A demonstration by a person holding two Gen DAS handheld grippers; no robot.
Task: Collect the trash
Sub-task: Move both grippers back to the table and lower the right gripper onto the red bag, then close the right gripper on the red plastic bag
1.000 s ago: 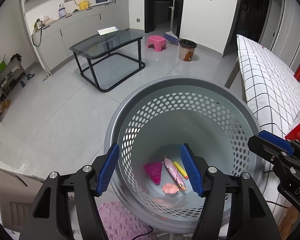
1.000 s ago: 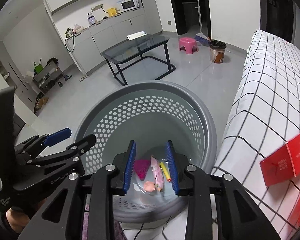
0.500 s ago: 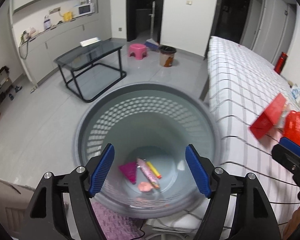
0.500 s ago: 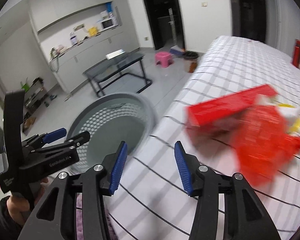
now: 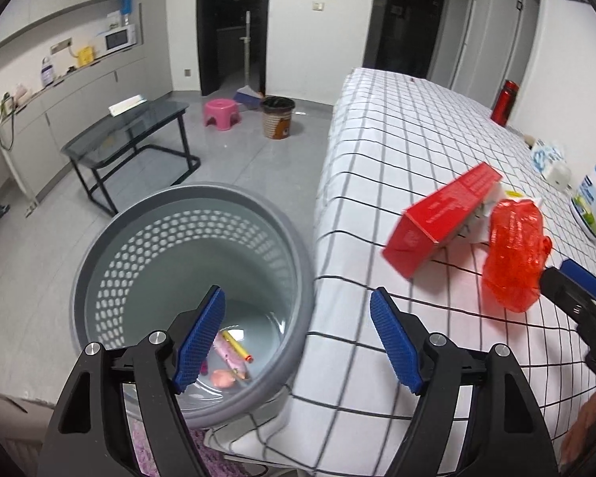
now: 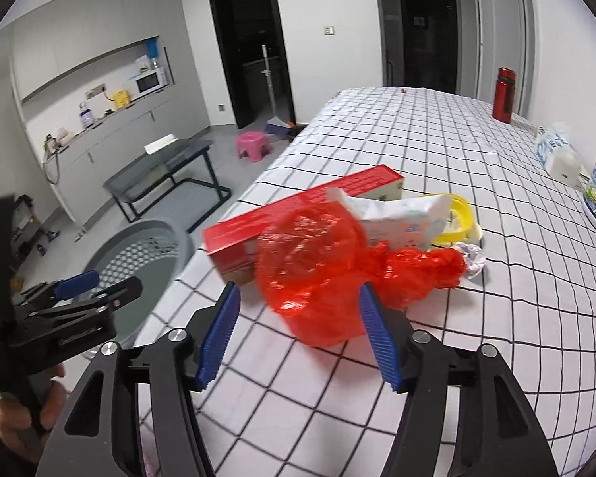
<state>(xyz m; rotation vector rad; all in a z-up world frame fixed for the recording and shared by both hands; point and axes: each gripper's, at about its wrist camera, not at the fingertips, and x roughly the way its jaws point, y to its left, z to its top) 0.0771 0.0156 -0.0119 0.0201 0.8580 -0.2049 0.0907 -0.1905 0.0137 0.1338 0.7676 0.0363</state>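
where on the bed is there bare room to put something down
Bare checked sheet lies between the red bag and the near edge, and across the far half toward the red bottle. It is crowded mid-bed: red box, white packet, yellow lid and crumpled tissue cluster together.

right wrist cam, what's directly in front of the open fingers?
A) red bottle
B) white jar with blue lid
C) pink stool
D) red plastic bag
D: the right gripper is open and the crumpled red plastic bag lies on the checked tablecloth just ahead of its fingertips, not yet gripped.
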